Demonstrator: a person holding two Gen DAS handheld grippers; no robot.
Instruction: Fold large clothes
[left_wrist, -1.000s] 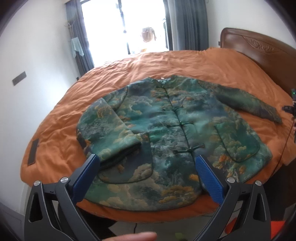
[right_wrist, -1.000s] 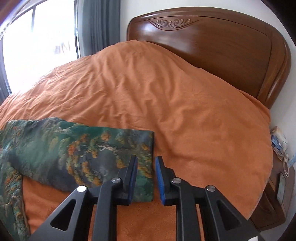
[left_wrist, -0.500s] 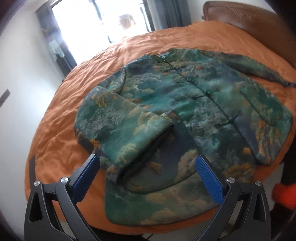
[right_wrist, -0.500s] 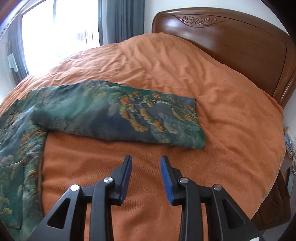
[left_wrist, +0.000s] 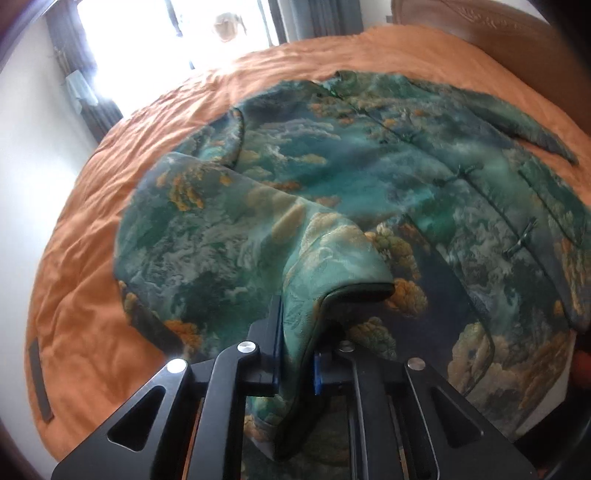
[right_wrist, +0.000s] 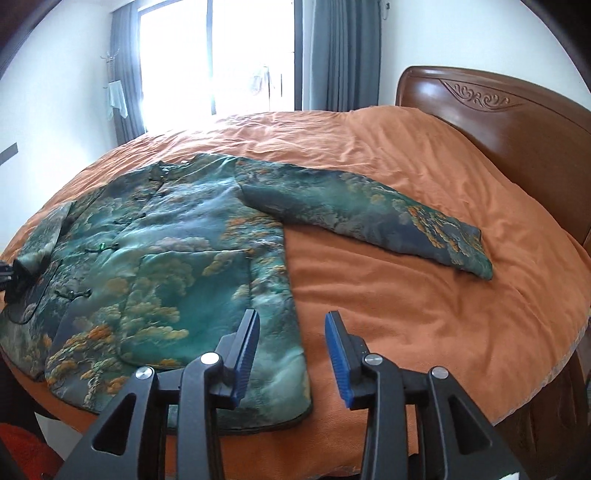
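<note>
A green padded jacket (right_wrist: 166, 266) with cloud and tree print lies front up on the orange bedspread (right_wrist: 424, 314). Its left sleeve is folded across the front, and my left gripper (left_wrist: 295, 354) is shut on that sleeve's cuff (left_wrist: 332, 266), holding it lifted a little. The jacket's body (left_wrist: 424, 177) spreads beyond it. The other sleeve (right_wrist: 369, 218) lies stretched out toward the headboard. My right gripper (right_wrist: 291, 350) is open and empty, above the jacket's lower right hem.
A carved wooden headboard (right_wrist: 498, 122) stands at the right. A bright window with grey curtains (right_wrist: 343, 55) is at the back. The bed's near edge (right_wrist: 369, 435) runs under the right gripper. Something red-orange (right_wrist: 22, 450) sits low at the left.
My left gripper moved down to the folded sleeve and shut on its cuff. My right gripper drew back from the outstretched sleeve, swung left toward the hem, and opened wider.
</note>
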